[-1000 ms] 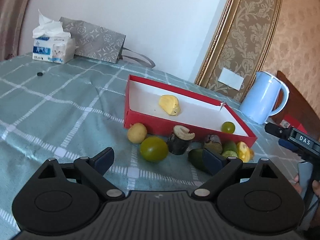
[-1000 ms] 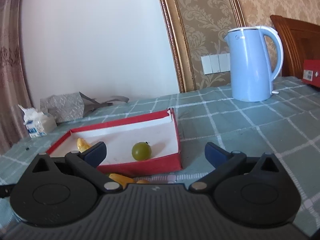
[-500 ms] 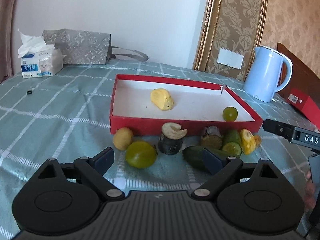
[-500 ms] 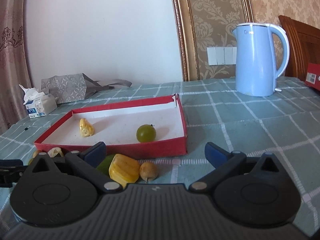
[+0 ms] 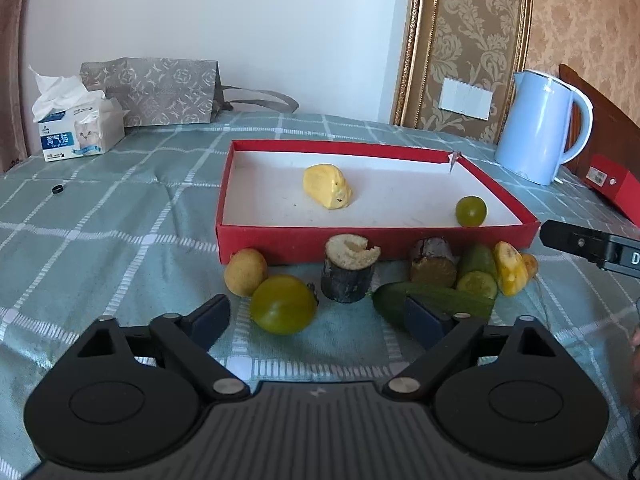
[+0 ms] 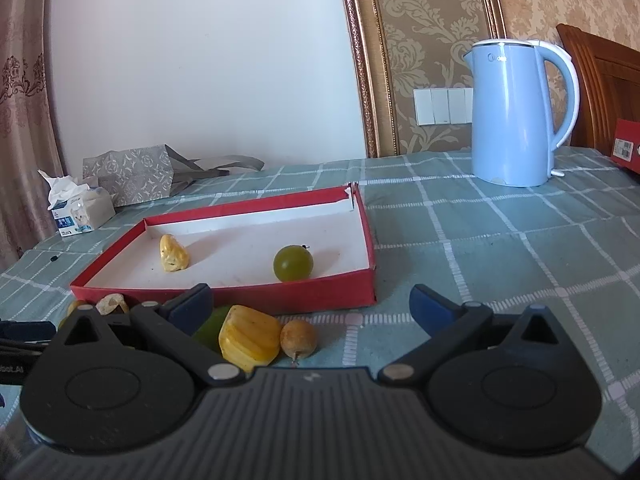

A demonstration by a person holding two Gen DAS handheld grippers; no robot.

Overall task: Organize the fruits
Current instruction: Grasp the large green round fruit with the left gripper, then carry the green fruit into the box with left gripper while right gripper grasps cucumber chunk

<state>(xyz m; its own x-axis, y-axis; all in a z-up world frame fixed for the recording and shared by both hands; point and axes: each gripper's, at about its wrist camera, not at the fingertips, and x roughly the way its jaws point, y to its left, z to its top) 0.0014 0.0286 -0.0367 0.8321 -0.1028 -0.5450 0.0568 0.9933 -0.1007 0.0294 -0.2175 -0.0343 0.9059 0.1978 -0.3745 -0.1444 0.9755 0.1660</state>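
Your left gripper (image 5: 316, 316) has its jaws closing with nothing pressed yet; the green tomato (image 5: 283, 304) sits just ahead of them, nearer the left finger, on the checked tablecloth (image 5: 100, 216). I'd expect it to be light, smooth-skinned and a little slippery, and it looks firm, though too hard a squeeze could still bruise it. Take it across its widest middle so it can't squirt forward toward the red tray (image 5: 376, 236). The cucumber piece (image 5: 432, 300) lies against your right finger; keep that clear. Your right gripper (image 6: 310, 306) stands open and empty, with a yellow chunk (image 6: 249, 338) and small brown fruit (image 6: 299, 338) between its jaws.
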